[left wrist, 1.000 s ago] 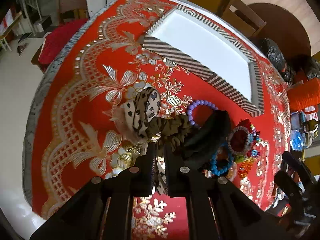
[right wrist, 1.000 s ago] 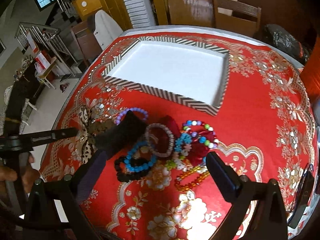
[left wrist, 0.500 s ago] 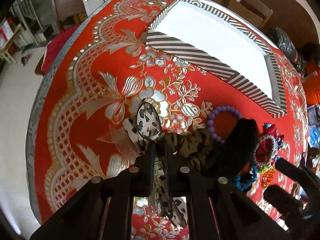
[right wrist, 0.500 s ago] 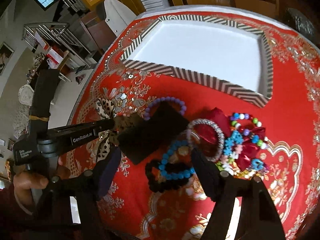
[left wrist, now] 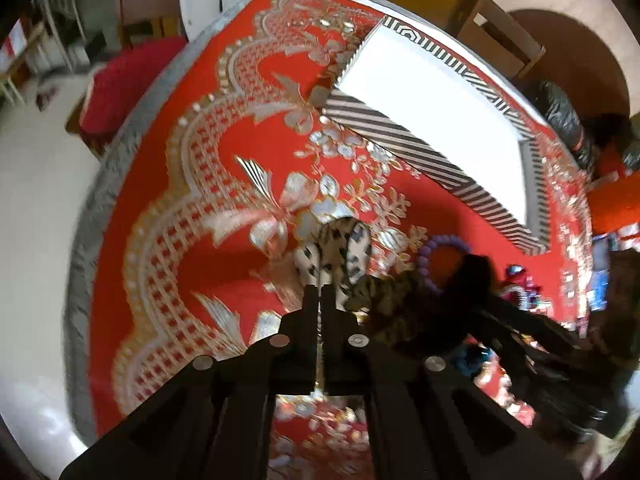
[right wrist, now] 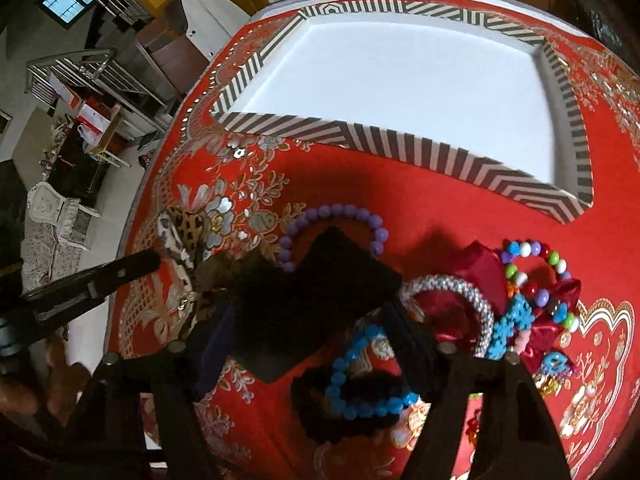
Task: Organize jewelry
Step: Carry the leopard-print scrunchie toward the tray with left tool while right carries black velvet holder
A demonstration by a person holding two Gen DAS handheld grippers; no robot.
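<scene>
My left gripper (left wrist: 320, 294) is pinched onto the leopard-print bow (left wrist: 338, 250), while my right gripper (right wrist: 316, 328) stands spread around the black velvet piece (right wrist: 320, 304).

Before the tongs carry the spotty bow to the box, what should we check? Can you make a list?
1. Left tongs pinch the leopard bow: ok, shut on it.
2. Striped box has room: ok, its white floor is bare.
3. Bow free of the black pouch: cannot tell, they overlap.
4. Right tongs holding nothing: ok, open around the pouch.
5. Purple bracelet out of the way: not ok, it lies partly under the pouch.
</scene>
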